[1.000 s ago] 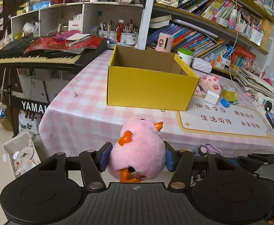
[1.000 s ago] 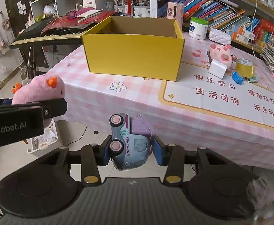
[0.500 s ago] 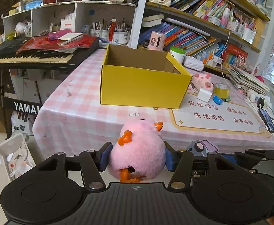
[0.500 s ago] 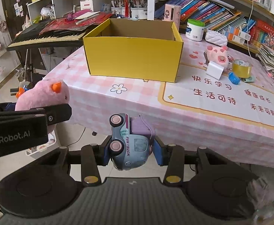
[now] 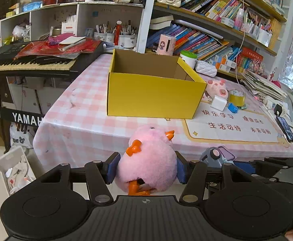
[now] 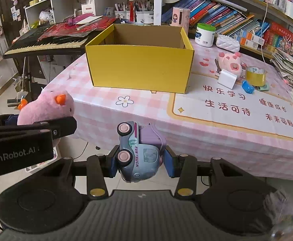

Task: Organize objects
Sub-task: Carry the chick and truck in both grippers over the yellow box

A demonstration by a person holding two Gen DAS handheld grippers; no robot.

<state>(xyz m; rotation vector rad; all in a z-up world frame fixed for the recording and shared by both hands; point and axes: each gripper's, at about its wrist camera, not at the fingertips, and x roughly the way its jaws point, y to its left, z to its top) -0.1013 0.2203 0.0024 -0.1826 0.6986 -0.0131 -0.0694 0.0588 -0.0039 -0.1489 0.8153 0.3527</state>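
Yellow box (image 5: 152, 98) sits open-topped on the surface ahead of both claws, the left claw (image 5: 146, 169) gripping a pink plush (image 5: 148, 160), the right claw (image 6: 141, 160) a toy truck (image 6: 138, 150).

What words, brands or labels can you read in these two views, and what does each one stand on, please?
"FUN TRUCK": side of the toy truck in the right gripper.
"GenRobot.AI": body of the left gripper.
"YAMAH", cut off: front of the keyboard stand.
"快乐学习", "生活可待": desk mat.
"Drinking": white bag on the shelf.
Book spines and the wall chart: too small to read.
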